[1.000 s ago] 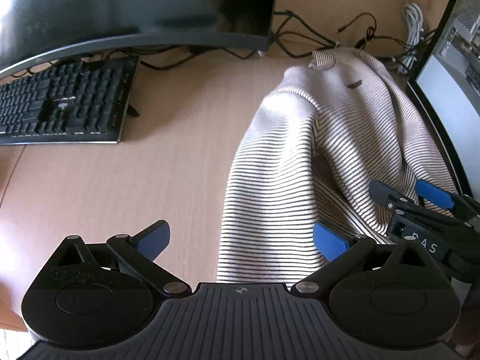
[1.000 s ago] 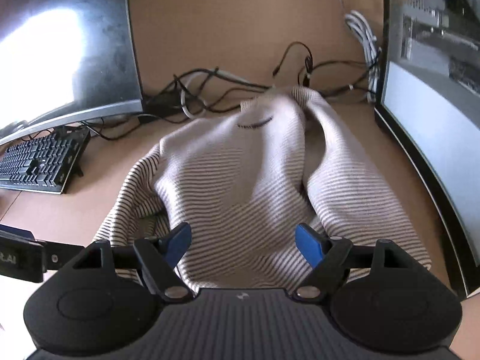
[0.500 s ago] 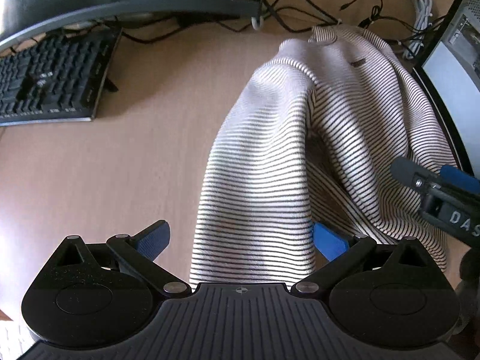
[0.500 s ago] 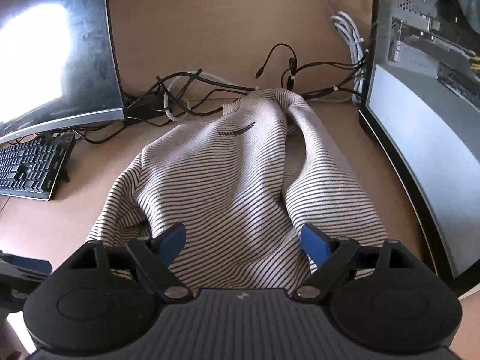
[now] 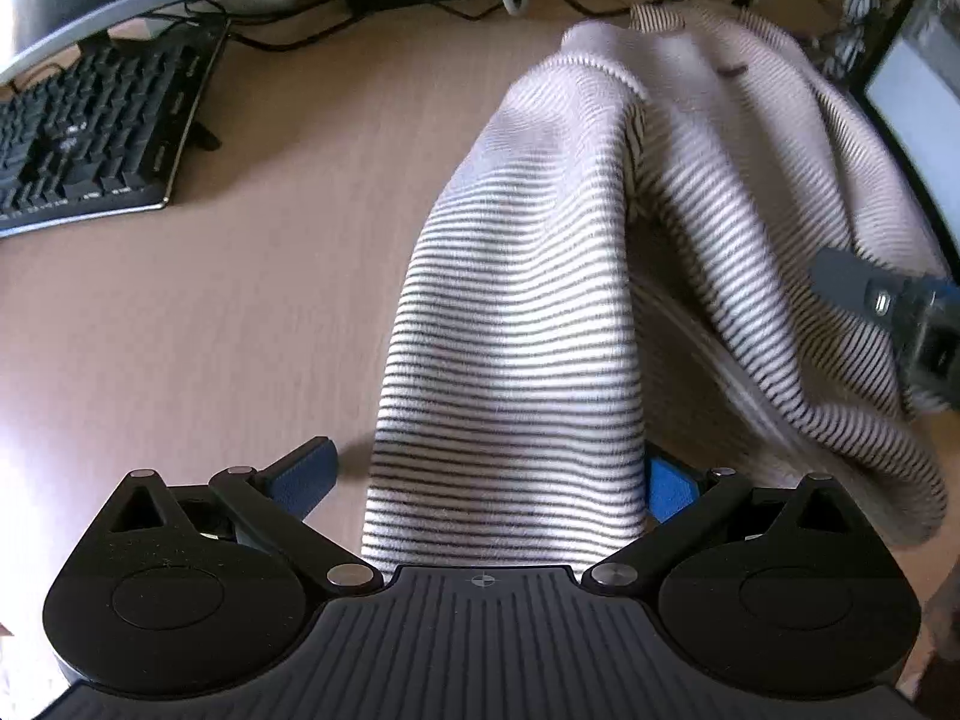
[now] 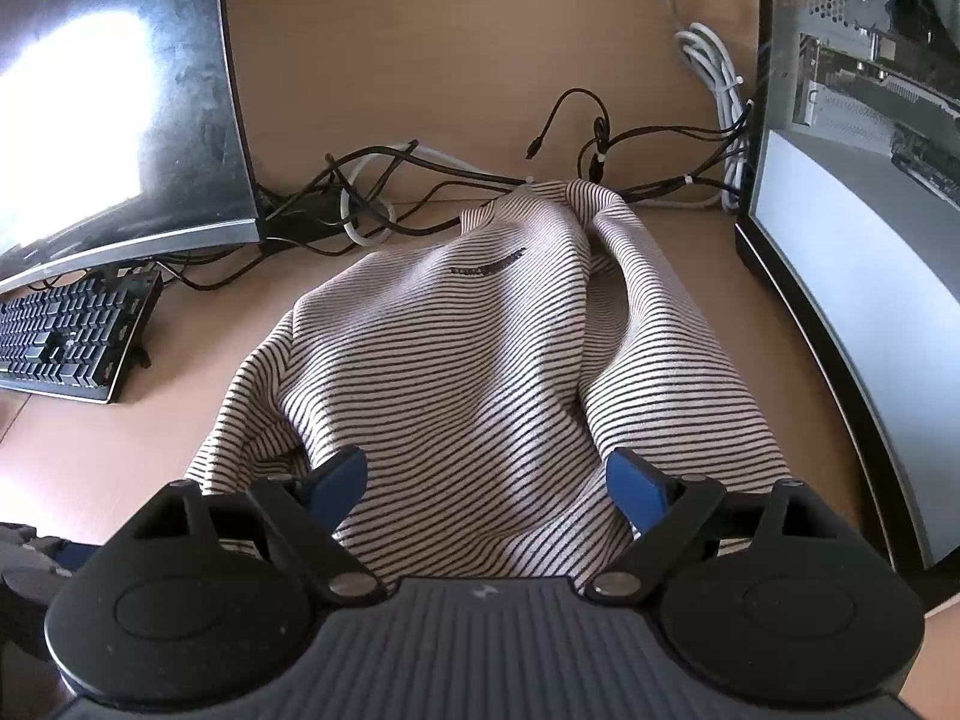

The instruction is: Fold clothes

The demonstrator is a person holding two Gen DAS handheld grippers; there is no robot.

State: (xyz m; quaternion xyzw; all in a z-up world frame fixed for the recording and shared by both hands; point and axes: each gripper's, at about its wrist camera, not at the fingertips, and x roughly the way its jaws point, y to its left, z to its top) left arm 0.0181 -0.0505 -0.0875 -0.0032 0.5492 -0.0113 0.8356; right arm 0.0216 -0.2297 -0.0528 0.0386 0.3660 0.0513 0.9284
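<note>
Shirt: the striped shirt [image 6: 480, 372] lies bunched on the bench [image 5: 180, 312], collar end toward the cables at the back, hem end up at both hand-held grippers.
Left hand-held gripper: the left hand-held gripper [image 5: 489, 477] stands wide open, blue pads spread, and a long fold of the shirt [image 5: 510, 360] runs straight up between them; the right pad looks to touch the cloth, the left pad sits clear of it.
Right hand-held gripper: the right hand-held gripper [image 6: 486, 474] is spread open too, the shirt's hem passing between its blue pads and under its body. From the left wrist view it [image 5: 900, 312] shows at the right edge, blurred, against the far fold.
Keyboard: a black keyboard [image 6: 66, 339] sits on the bench well to the left of the shirt.
Monitors: one curved monitor [image 6: 114, 96] stands behind the keyboard, another screen [image 6: 852, 300] close along the shirt's right side.
Cables: a tangle of black and white cables [image 6: 384, 192] lies just behind the collar.
</note>
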